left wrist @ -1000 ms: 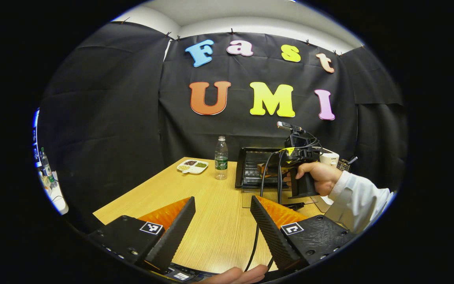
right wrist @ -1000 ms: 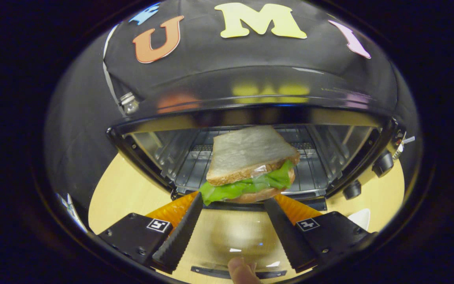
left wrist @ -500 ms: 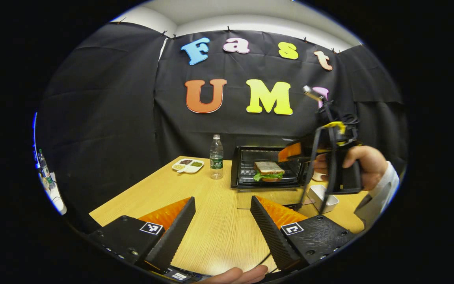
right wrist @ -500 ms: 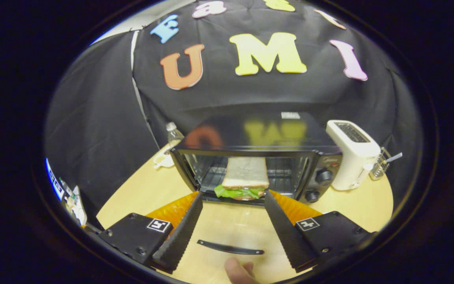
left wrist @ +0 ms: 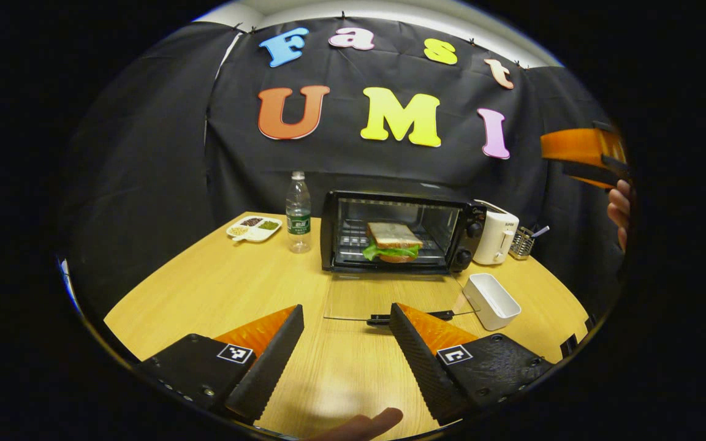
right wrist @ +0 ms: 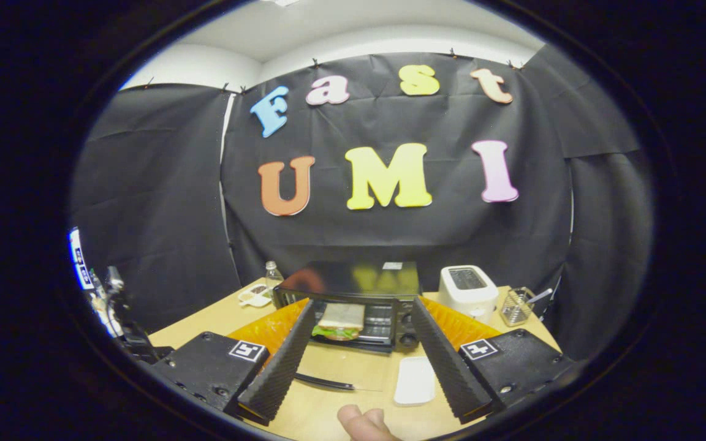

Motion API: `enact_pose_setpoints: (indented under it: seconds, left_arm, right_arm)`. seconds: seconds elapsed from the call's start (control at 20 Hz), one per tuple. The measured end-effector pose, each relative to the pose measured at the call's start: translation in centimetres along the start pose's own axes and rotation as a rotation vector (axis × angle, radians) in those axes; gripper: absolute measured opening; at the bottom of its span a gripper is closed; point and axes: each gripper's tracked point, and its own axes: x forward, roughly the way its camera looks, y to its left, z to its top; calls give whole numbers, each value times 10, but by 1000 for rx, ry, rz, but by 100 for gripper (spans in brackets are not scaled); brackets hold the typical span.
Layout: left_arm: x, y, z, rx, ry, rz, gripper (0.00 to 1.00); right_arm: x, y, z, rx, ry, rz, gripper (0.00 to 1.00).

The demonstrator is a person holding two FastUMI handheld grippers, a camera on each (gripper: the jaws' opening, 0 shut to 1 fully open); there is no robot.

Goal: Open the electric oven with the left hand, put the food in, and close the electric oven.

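Sandwich (left wrist: 393,241) sits inside open oven (left wrist: 399,231); left gripper (left wrist: 345,343) and right gripper (right wrist: 360,355) gape, empty.

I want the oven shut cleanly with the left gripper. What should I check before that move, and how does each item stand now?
1. Sandwich fully on the rack inside the oven: ok.
2. Glass door down flat, handle facing the left gripper: ok.
3. Left gripper empty, jaws apart: ok.
4. Right gripper empty, held high and well back from the oven: ok.
5. White tray beside the door's right edge, outside its swing: cannot tell.
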Motion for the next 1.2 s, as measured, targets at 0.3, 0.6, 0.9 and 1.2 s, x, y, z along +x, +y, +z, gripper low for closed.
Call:
enact_pose_setpoints:
  seconds: [0.3, 0.6, 0.9, 1.2]
  left_arm:
    - [36, -38, -36, 11, 119, -42, 93]
    - [56, -70, -65, 51, 214, -78, 94]
    - [73, -79, -81, 64, 268, -65, 94]
    - [88, -79, -88, 63, 298, -45, 93]
  right_arm:
    - [-55, -54, 34, -39, -120, -87, 89]
    - [-92, -77, 40, -82, -187, -150, 100]
    - [-105, -94, 28, -54, -196, -178, 90]
    - [-105, -110, 19, -52, -185, -208, 100]
